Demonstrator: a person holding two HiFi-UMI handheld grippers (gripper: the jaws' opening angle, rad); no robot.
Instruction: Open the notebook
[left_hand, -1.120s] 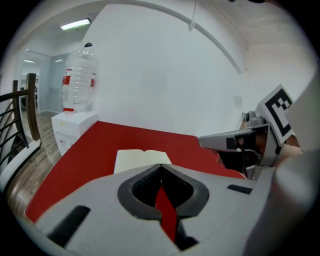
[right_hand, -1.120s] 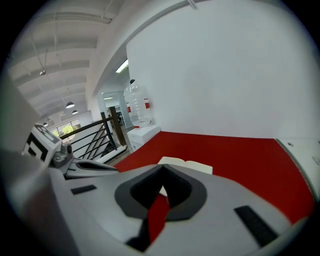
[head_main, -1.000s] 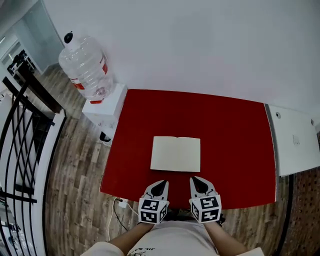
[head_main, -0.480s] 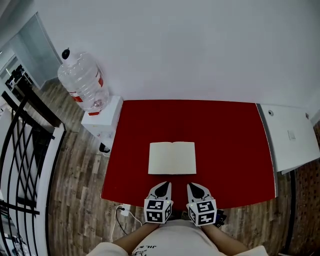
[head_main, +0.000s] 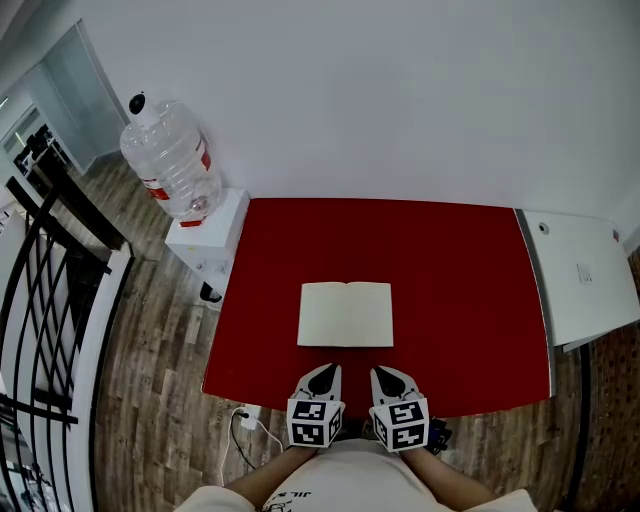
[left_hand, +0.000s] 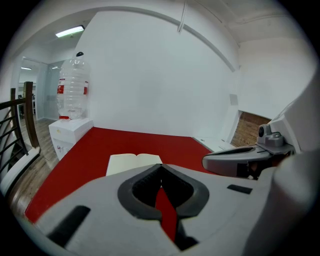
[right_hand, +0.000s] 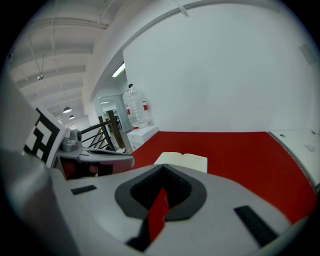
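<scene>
In the head view, the notebook (head_main: 346, 314) is lying flat on the red tabletop (head_main: 480, 300). It is sitting about midway between the left and right edges and a little nearer the near edge than the far one. Both of its pale pages are facing up with the fold running down the centre, so it is already lying open, and the task appears finished. The left gripper (head_main: 322, 372) and the right gripper (head_main: 390, 374) are hovering side by side over the near edge, just short of the notebook and touching nothing. That looks like a resting pose, pulled clear so the pages can lie undisturbed. A water bottle (head_main: 170, 155) is standing on a white dispenser (head_main: 205, 235) off the far left corner.

In the left gripper view, the jaws are meeting at their tips with only the red surface showing through the gap behind them. They are gripping nothing. The notebook is showing beyond them, well apart, and the other gripper is reaching in from the right.

In the right gripper view, the jaws are likewise pressing together at the tips, empty. They are pointing gently down toward the open notebook ahead, with the far edge of the tabletop beyond it.
</scene>
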